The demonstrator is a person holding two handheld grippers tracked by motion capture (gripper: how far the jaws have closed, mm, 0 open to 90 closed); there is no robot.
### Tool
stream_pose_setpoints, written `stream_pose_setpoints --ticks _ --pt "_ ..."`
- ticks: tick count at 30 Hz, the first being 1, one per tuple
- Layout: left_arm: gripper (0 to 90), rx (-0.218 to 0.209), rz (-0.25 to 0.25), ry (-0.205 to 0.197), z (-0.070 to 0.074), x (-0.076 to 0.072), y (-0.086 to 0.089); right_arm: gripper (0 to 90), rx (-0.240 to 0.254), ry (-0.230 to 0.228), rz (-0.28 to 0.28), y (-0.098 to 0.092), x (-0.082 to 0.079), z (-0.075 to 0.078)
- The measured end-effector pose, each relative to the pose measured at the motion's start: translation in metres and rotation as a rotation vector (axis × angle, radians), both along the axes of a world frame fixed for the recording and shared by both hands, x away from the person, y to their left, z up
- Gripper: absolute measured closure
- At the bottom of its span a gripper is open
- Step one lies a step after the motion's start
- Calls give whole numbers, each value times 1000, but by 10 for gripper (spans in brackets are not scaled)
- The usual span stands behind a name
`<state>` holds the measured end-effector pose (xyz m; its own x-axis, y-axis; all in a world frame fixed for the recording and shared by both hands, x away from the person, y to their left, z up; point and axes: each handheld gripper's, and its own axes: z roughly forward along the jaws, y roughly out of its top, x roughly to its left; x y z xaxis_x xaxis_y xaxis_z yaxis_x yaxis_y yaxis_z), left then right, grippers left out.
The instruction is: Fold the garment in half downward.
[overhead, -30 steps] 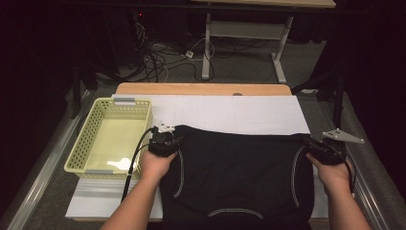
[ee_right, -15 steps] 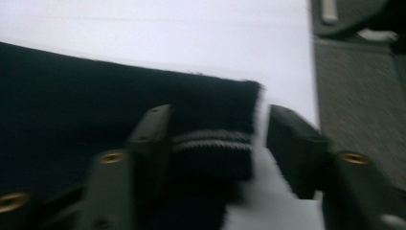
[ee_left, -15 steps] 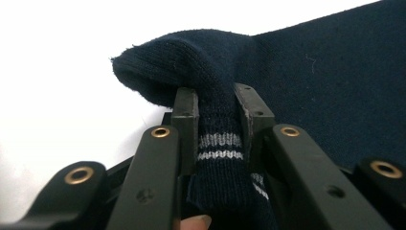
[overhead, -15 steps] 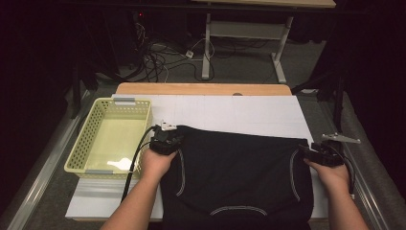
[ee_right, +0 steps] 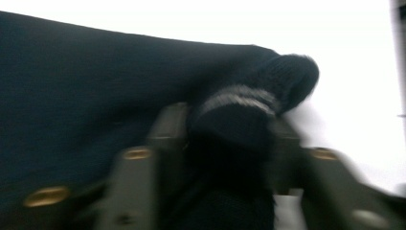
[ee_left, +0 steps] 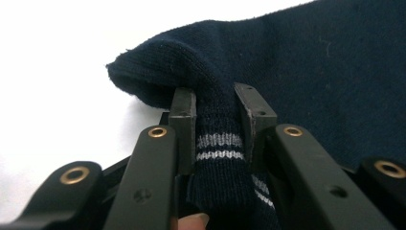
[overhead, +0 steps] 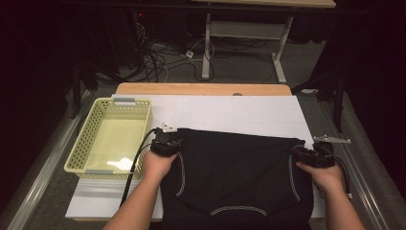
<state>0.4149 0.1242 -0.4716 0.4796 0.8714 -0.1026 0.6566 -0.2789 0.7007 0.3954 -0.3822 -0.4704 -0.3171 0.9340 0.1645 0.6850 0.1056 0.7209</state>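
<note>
Knitwear, a navy sweater (overhead: pixel 234 177) with white stripes, lies spread at the table's six o'clock. Left gripper (overhead: pixel 165 142) pinches its nine-o'clock corner; right gripper (overhead: pixel 306 154), jaws just closing, clamps the three-o'clock corner. Folding looks next: lift both corners evenly.

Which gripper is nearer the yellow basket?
Left. The left gripper sits just beside the basket, near its right wall, clamped on the dark garment. The right gripper grips the garment's far corner, across the table.
</note>
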Motion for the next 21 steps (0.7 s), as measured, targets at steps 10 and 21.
stream_pose_setpoints --ticks 10,21 --pt "720 -2 -17 -52 6 -6 1 774 -101 -130 18 10 -7 9" --pt "726 -11 14 -125 42 4 5 791 -158 -297 -25 16 21 71"
